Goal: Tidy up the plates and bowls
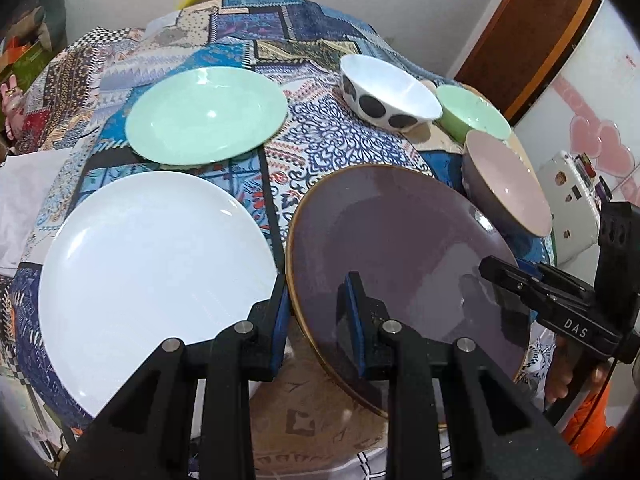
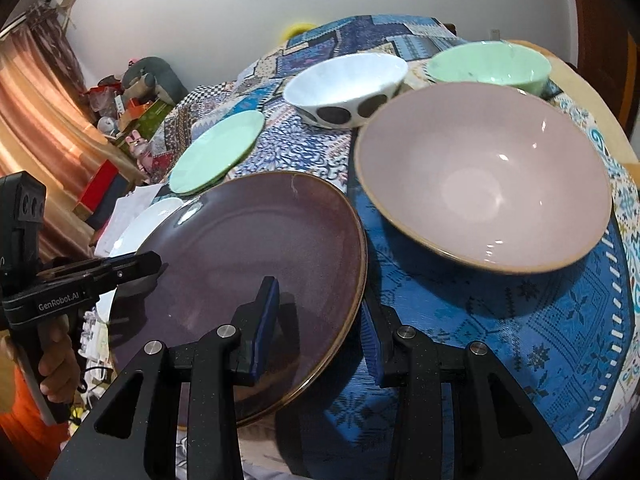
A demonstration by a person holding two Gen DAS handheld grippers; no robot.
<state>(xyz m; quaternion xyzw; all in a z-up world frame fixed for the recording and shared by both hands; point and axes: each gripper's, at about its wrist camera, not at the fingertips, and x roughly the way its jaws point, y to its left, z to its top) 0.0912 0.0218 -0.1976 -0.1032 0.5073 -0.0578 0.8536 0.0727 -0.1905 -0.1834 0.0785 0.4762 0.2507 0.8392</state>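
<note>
Left gripper: your left gripper (image 1: pixel 314 312) straddles the near-left rim of the purple plate (image 1: pixel 404 264), one finger inside, one outside, jaws apart
Right gripper: your right gripper (image 2: pixel 320 320) straddles the plate's near-right rim the same way, jaws apart, not clamped
Purple plate: its near part hangs over the front table edge, just right of the white plate (image 1: pixel 152 268)
Bowls: pink bowl (image 2: pixel 484 176) sits just beside the purple plate; spotted bowl (image 2: pixel 344 88) and green bowl (image 2: pixel 490 66) behind it
Green plate: the green plate (image 1: pixel 206 116) lies on the patterned tablecloth (image 1: pixel 328 136) behind the white plate
</note>
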